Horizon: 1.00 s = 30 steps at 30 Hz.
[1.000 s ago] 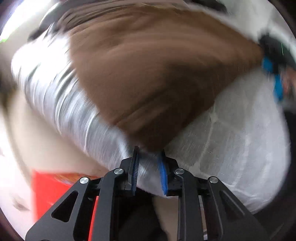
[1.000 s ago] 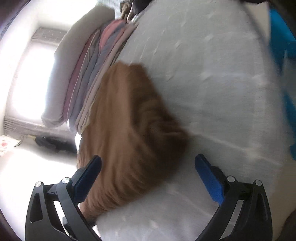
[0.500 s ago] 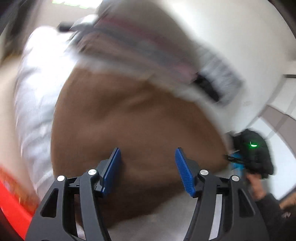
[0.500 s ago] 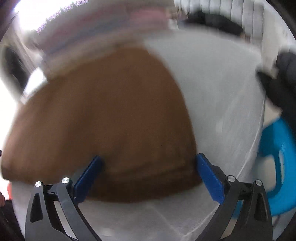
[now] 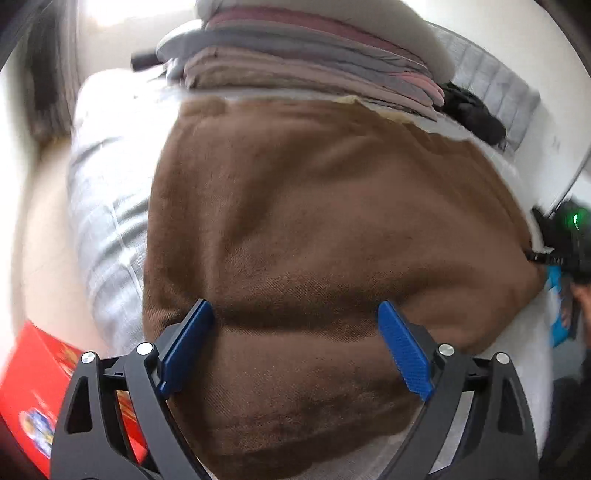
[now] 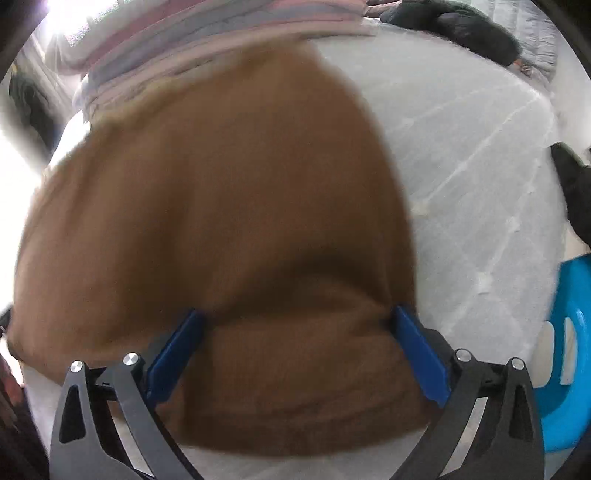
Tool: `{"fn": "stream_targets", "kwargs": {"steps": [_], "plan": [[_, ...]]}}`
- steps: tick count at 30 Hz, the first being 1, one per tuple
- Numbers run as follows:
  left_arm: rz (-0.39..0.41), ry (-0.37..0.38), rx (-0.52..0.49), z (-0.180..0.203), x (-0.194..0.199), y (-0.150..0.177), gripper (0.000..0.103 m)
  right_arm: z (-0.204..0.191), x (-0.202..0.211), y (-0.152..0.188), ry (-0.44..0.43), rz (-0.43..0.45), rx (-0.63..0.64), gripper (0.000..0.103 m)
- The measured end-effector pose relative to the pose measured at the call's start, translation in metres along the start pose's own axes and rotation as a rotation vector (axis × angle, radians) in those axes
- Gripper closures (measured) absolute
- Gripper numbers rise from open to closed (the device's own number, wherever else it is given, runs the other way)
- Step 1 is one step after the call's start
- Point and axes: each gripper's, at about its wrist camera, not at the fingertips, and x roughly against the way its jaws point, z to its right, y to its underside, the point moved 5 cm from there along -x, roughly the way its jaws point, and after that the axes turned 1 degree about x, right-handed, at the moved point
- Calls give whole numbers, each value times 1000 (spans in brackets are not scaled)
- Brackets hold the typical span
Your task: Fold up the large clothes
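**Brown garment folded on the mattress, both grippers spread over its near edge**

Since a second ago both views have swung round: my left camera then looked across the brown garment (image 5: 314, 240) from the side, with its jaws nearly together at the cloth's edge, and now looks along it toward the stack of folded clothes (image 5: 306, 59). I note the left gripper (image 5: 295, 347) has just been opening; its blue pads now stand wide apart, one at each side of a crease in the cloth, the brown fabric lying under and between them but not pinched. Right gripper (image 6: 299, 354) is likewise spread wide, as it was before; its pads (image 6: 417, 354) straddle the near folded edge of the garment (image 6: 221, 206), and I cannot tell whether they touch the cloth.

Garment lies as a thick, rounded, folded pad on the white mattress (image 6: 480, 177), its far edge just beside the stack of folded clothes (image 6: 221, 26). Right view is motion-blurred. Dark bundle (image 6: 461, 29) sits at the far end of the mattress. Blue stool (image 6: 569, 362) is off the mattress at right; a red box (image 5: 33, 391) shows at lower left in the left view. My right gripper (image 5: 569, 236), green light lit, appears at the right edge there.
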Motion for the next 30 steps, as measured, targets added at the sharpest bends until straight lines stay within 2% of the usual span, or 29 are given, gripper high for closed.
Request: {"fn": "stream_targets", "kwargs": {"steps": [4,8,11,14,17,19,21,23,24,25,26,27,30], "plan": [[-1,10,-3,8,0,-1,16,10,32,-8,-54,77,-68,6],[13,-19,-11,1,4,-2,16,5,64,-28,-78,192,-28,6],[95,-25,-16,-4,22,-12,16,-13,72,-54,-66,267,-18,6],[224,0,11,-4,37,-50,16,-28,61,-91,-50,311,-15,6],[320,20,109,-21,24,-94,15,-54,47,-128,-52,341,-32,6],[343,6,190,-38,5,-113,15,-61,23,-160,-60,359,-65,6],[319,-16,242,-54,-24,-121,15,-61,6,-175,-58,359,-86,6],[235,-45,260,-62,-52,-116,15,-51,-34,-185,-1,306,-94,6],[161,-37,286,-67,-71,-111,15,-46,-59,-187,40,257,-92,6],[135,-37,292,-68,-77,-110,15,-32,-96,-181,-19,158,-138,5],[125,-51,282,-65,-80,-111,15,-22,-103,-185,-92,159,-203,5],[123,-68,265,-62,-80,-112,15,-15,-100,-189,-101,181,-235,5],[97,-109,225,-55,-85,-115,15,-19,-101,-193,-48,140,-183,5]]}}
